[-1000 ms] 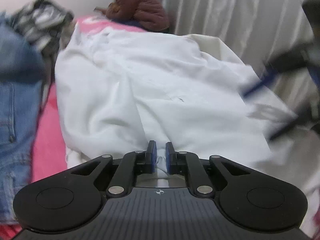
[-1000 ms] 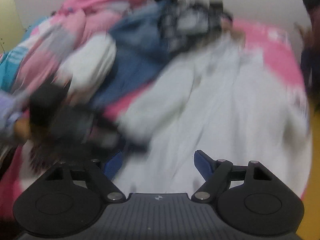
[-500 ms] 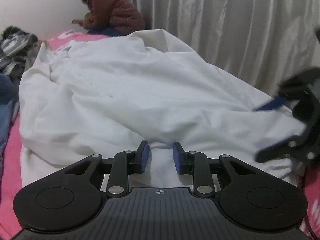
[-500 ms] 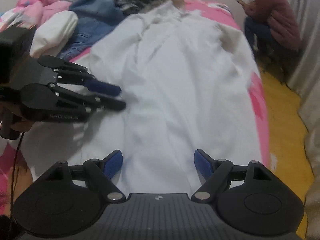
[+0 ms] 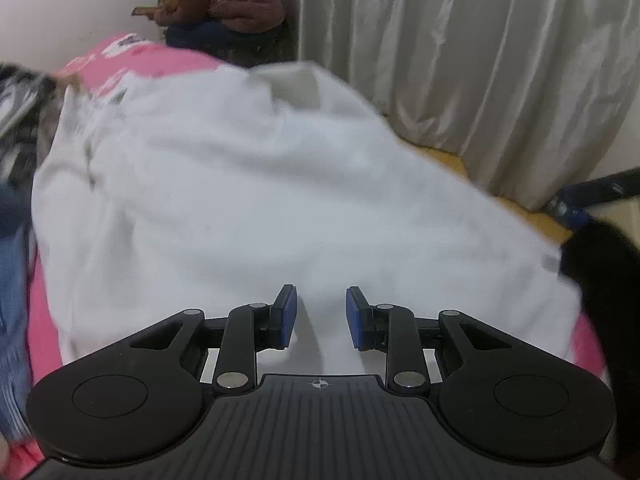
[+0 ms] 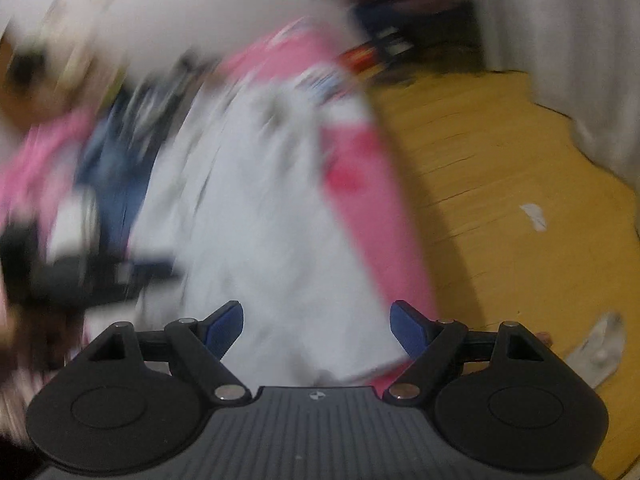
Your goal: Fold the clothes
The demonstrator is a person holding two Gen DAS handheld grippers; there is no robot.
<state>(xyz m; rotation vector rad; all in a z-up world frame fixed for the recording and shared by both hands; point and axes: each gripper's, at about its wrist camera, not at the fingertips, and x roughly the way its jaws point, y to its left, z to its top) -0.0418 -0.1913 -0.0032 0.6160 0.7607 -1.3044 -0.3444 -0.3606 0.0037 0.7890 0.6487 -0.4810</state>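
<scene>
Nearby, jeans point(image 5: 14, 280) beside white garment point(image 5: 260, 200), left tongs point(image 5: 321, 318) just parted, empty, right tongs point(image 6: 316, 326) spread

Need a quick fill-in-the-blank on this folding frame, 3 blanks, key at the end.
1. The large garment spread on the bed is ____ in colour.
2. The bed cover under it is ____.
3. The left gripper has nothing between its pads, so it is ____.

Missing words: white; pink; open
</scene>
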